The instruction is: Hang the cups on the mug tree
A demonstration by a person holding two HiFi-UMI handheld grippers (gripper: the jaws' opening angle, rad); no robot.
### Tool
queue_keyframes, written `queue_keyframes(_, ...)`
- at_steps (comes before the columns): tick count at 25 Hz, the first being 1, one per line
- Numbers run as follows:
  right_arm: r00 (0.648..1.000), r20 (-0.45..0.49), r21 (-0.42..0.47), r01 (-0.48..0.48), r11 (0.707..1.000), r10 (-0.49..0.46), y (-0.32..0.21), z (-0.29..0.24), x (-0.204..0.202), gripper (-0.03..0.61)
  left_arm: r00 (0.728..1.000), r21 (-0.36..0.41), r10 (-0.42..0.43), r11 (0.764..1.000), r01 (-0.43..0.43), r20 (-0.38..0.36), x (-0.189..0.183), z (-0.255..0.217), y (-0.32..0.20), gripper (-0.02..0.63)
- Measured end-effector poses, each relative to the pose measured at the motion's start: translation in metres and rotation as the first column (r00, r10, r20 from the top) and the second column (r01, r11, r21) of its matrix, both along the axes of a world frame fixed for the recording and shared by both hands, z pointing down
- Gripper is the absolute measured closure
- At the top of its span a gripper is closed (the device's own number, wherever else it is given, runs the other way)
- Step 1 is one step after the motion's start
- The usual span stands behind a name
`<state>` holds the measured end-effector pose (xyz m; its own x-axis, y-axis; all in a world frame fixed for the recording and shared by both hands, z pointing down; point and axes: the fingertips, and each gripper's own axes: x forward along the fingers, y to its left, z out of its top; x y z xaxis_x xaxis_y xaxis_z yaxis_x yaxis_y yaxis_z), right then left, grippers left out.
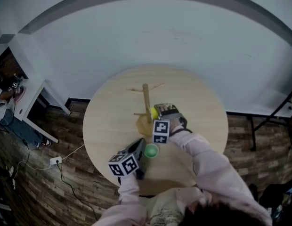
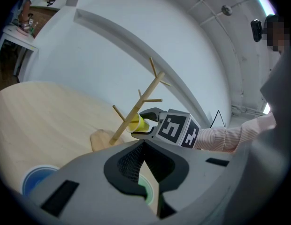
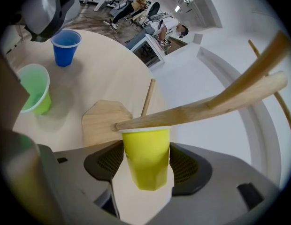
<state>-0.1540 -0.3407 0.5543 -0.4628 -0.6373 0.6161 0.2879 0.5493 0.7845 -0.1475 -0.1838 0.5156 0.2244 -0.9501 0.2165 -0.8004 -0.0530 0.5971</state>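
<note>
The right gripper (image 3: 145,161) is clamped on the yellow disposable cup (image 3: 146,146). The cup's long axis is upright, rim up against a peg of the wooden mug tree (image 3: 206,106). The left gripper (image 2: 144,145) has its jaws together.

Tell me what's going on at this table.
A person works two handheld grippers at a round table. The right gripper grips a yellow cup, its rim against a branch of the mug tree; whether it hangs yet is unclear. The left gripper, jaws together and empty, hovers by a green cup. A blue cup stands further off.
</note>
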Motion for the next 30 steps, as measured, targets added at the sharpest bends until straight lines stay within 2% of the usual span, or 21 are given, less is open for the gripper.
queue_keyframes(17, 0.996, 0.085, -0.033, 0.023, 0.999, -0.021, 0.011, 0.000, -0.009, 0.193, 1.000, -0.004, -0.004, 1.000, 0.004, -0.003, -0.002, 0.005, 0.001, 0.609)
queue_keyframes(27, 0.990, 0.131, -0.054, 0.057, 0.997, -0.050, 0.019, -0.010, -0.002, 0.193, 1.000, -0.005, 0.000, 1.000, 0.000, 0.003, 0.011, 0.000, -0.005, 0.609)
queue_keyframes(30, 0.988, 0.144, -0.062, 0.070, 0.996, -0.061, 0.024, -0.011, 0.000, 0.237, 1.000, -0.005, -0.001, 1.000, 0.001, 0.008, 0.013, -0.001, -0.004, 0.609)
